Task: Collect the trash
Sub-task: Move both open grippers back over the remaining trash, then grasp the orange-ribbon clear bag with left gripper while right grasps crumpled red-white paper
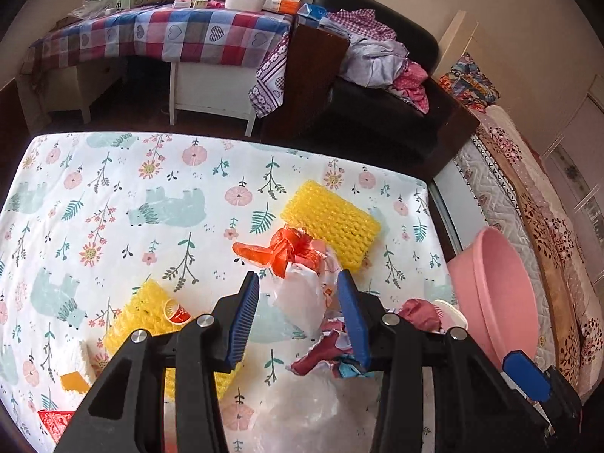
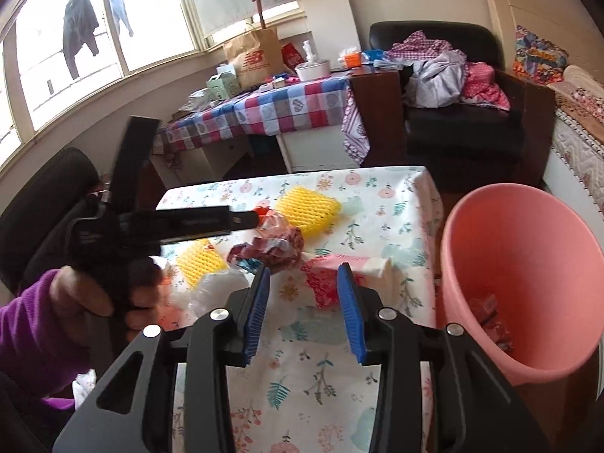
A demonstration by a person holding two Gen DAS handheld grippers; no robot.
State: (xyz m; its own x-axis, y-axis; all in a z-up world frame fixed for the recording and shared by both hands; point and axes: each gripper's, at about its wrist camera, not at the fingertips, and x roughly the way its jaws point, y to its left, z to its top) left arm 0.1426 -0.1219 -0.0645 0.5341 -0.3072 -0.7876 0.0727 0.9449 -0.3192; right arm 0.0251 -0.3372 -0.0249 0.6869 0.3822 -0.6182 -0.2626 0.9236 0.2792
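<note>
On the surface point(image 1: 113, 173) covered with a white floral-and-bear print cloth, trash lies bunched toward the right half; the far-left stretch of cloth is bare. Left claw point(image 1: 298, 294): blue pads spread, hovering over a white plastic bag with a knotted orange top point(image 1: 298, 264); the bag sits between the pads, contact cannot be confirmed. Just beyond the bag, a yellow foam-mesh fruit sleeve point(image 1: 332, 222) lies at an angle, near the far right corner of the surface. A second yellow foam-mesh sleeve point(image 1: 147, 313) lies left of the claw, with a small red-and-white paper cup point(image 1: 176, 311) on its edge. A crumpled dark red and white wrapper point(image 1: 324, 351) sits under the right pad. A clear plastic sheet point(image 1: 302, 404) lies nearer the camera.

Right claw point(image 2: 304, 283): pads spread, nothing between them, held above the near right part of the surface. Round pink plastic basin point(image 2: 528, 264) stands just past the right edge of the surface, tilted toward the camera, with some reddish scraps point(image 2: 490, 317) inside. Beyond the far edge, a gap of dark floor, then a black armchair point(image 2: 464, 120) heaped with clothes and a checked-cloth desk point(image 2: 264, 109)
</note>
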